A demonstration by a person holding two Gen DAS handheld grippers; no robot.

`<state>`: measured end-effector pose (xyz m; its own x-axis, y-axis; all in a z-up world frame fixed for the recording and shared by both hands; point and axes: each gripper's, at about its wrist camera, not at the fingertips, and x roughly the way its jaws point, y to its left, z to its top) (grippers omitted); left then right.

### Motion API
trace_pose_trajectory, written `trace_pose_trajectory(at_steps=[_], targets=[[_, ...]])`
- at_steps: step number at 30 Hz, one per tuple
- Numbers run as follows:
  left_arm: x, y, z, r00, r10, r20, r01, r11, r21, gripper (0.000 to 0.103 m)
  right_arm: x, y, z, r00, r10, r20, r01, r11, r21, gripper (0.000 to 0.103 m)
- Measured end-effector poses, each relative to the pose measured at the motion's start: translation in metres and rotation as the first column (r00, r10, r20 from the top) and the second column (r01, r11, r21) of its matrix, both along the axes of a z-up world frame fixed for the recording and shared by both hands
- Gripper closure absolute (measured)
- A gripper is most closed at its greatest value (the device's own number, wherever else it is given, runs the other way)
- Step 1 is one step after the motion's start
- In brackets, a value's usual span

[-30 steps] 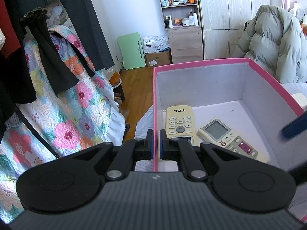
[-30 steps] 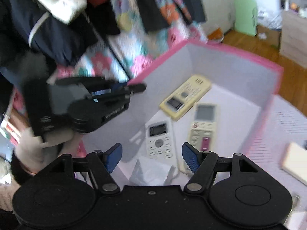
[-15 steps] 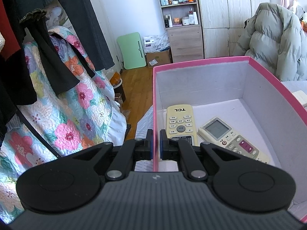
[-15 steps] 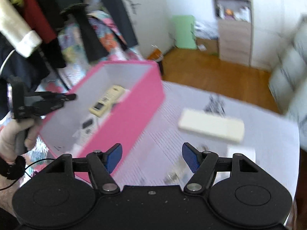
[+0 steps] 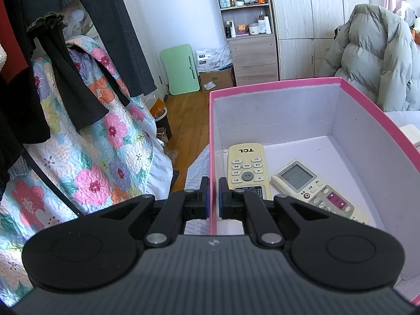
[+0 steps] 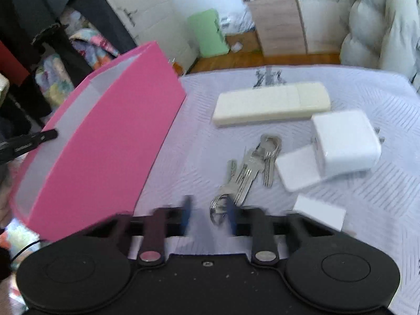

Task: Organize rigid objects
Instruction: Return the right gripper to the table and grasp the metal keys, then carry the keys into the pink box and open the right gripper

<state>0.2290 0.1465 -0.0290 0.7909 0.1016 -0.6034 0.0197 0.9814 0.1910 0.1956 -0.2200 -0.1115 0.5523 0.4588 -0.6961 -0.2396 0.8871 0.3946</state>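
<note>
My left gripper is shut on the near left wall of the pink box. Inside lie a yellow TCL remote and a cream remote with a screen. In the right wrist view the pink box stands at left on the pale bedspread. My right gripper is open, blurred, low over a bunch of keys. Beyond lie a long cream remote, a white charger and a white card.
A floral quilt and dark hanging clothes are left of the box. A shelf and wardrobe stand at the back, with a puffy grey coat at right. Another white card lies by my right gripper.
My right gripper left the box, swung right and dropped low over the keys, its fingers now closer together. The left gripper has kept its hold on the box wall.
</note>
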Motion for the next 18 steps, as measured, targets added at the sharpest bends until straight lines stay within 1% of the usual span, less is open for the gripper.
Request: trace_pose_trajectory(at_steps=[2,5,7,10,14,18], targets=[[0.000,0.002,0.000,1.000,0.001,-0.001,-0.001,1.000,0.001,0.098,-0.002,-0.003,0.001,1.000,-0.003,0.012,0.002,1.000,0.021,0.095],[0.000,0.000,0.000,1.000,0.000,0.000,0.000,1.000,0.001,0.098,-0.007,-0.014,0.005,1.000,-0.011,0.016,0.009,0.992,0.129,0.095],[0.000,0.000,0.000,1.000,-0.001,0.000,0.001,1.000,0.001,0.098,-0.009,-0.020,0.011,1.000,-0.010,0.018,0.007,0.979,0.202,0.095],[0.000,-0.001,0.000,1.000,-0.006,-0.001,0.006,1.000,0.008,0.098,-0.012,-0.023,0.025,0.999,-0.002,0.042,-0.010,0.960,0.278,0.095],[0.000,-0.001,0.000,1.000,-0.001,0.000,0.001,1.000,0.008,0.098,-0.015,-0.017,0.058,0.992,0.038,0.119,-0.073,0.950,0.305,0.095],[0.000,-0.005,0.001,1.000,0.002,0.002,-0.002,1.000,0.020,0.098,-0.018,-0.003,0.093,0.975,0.093,0.204,-0.150,0.947,0.285,0.095]])
